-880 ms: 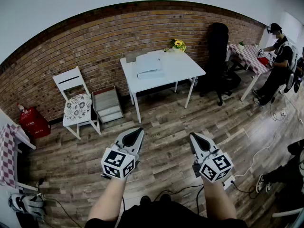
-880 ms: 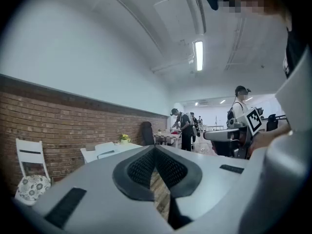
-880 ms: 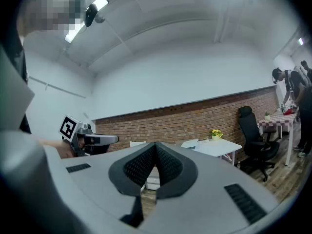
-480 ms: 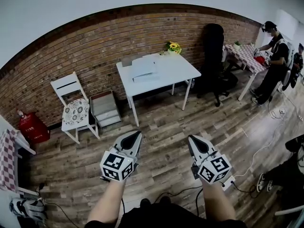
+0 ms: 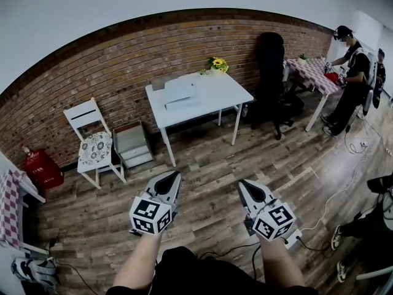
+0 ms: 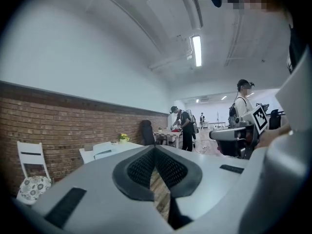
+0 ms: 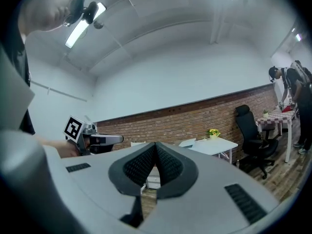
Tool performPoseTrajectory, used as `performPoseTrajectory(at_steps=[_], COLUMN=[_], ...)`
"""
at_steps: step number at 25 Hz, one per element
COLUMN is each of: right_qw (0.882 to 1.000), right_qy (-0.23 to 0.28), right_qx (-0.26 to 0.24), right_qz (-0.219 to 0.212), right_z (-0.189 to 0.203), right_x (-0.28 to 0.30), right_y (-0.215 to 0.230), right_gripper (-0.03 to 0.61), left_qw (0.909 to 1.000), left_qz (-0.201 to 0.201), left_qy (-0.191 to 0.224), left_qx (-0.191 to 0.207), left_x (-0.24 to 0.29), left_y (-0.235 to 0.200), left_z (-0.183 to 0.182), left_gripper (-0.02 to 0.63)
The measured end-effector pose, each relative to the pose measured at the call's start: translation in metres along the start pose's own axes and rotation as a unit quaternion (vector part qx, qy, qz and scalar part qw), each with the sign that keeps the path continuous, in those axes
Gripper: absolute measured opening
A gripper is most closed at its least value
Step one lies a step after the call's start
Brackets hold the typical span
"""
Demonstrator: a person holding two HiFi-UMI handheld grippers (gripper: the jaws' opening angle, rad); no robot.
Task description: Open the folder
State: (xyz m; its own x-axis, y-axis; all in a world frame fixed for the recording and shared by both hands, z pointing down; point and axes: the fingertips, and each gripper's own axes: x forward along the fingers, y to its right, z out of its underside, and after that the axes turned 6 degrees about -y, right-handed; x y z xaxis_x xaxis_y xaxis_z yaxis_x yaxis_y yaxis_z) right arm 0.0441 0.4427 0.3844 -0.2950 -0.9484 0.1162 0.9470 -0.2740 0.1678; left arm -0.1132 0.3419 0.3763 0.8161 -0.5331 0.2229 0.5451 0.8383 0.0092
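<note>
The folder [image 5: 180, 93] is a pale grey-white thing lying flat on the white table [image 5: 212, 98] by the brick wall, far ahead of both grippers. Beside it stands a small pot of yellow flowers [image 5: 215, 64]. My left gripper [image 5: 177, 174] and right gripper [image 5: 241, 184] are held side by side over the wood floor, pointing toward the table, both shut and empty. In the left gripper view the left gripper [image 6: 155, 147] has its jaws together, with the folder [image 6: 104, 148] small beyond. The right gripper [image 7: 156, 144] looks the same, with the table [image 7: 214, 145] behind it.
A white chair [image 5: 93, 139] with a patterned cushion and a small grey step unit [image 5: 133, 141] stand left of the table. A black office chair [image 5: 271, 72] is to its right. People work at a checked table [image 5: 316, 72]. Cables and a power strip [image 5: 296, 236] lie on the floor.
In the head view the table and the room have slid a little to the left and the scene has shifted. Both grippers stay shut and side by side.
</note>
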Motion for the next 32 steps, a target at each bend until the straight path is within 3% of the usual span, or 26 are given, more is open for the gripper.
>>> performPoseTrajectory(at_steps=[8, 16, 32], right_qw=[1.000, 1.000, 0.997], right_qy=[-0.006, -0.027, -0.075], right_qx=[0.003, 0.005, 0.026], right_qz=[-0.001, 0.005, 0.013], right_z=[0.004, 0.002, -0.019], right_x=[0.010, 0.065, 0.292], right_y=[0.022, 0.055, 0.115], right_gripper=[0.017, 0.017, 0.021], left_qw=[1.0000, 1.0000, 0.9991], left_qz=[-0.006, 0.005, 0.030], left_qy=[0.003, 0.002, -0.024], left_qx=[0.001, -0.008, -0.019], left_x=[0.025, 0.080, 0.212], left_y=[-0.005, -0.046, -0.231], left_z=[0.004, 0.007, 0.005], left_gripper=[0.018, 0.020, 0.020])
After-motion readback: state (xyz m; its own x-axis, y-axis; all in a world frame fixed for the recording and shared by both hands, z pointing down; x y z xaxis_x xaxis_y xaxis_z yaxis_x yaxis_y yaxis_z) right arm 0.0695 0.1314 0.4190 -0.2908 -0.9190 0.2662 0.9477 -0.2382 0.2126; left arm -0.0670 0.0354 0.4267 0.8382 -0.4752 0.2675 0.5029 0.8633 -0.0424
